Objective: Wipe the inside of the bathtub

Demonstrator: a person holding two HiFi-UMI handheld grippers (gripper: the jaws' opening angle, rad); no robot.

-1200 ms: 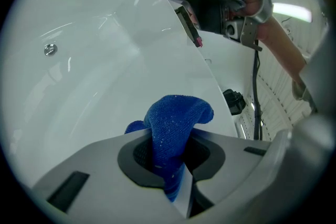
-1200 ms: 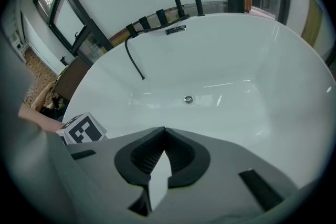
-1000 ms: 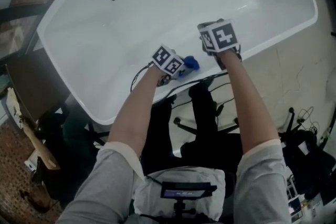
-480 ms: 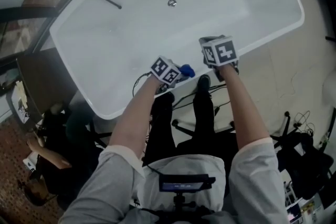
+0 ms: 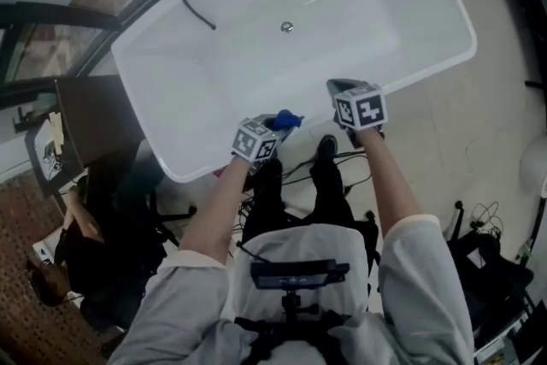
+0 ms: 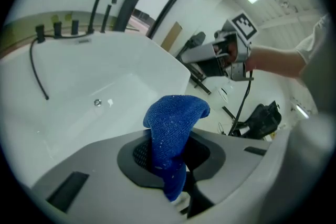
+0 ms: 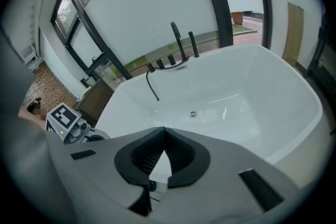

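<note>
The white bathtub lies ahead of me, with its drain in the middle of the floor. My left gripper hovers at the tub's near rim, shut on a blue cloth. In the left gripper view the blue cloth stands up folded between the jaws, with the tub beyond it. My right gripper hangs over the near rim further right. In the right gripper view its jaws meet at the tips and hold nothing. The tub's inside lies below them.
A black faucet and a shower hose sit on the tub's far rim. A dark cabinet stands at the tub's left end. Chair legs and cables lie on the floor by my feet, and dark bags are at the right.
Both grippers have drawn back from inside the tub toward its near rim, the left one still holding the cloth. The head view has pulled away, so the tub looks smaller.
</note>
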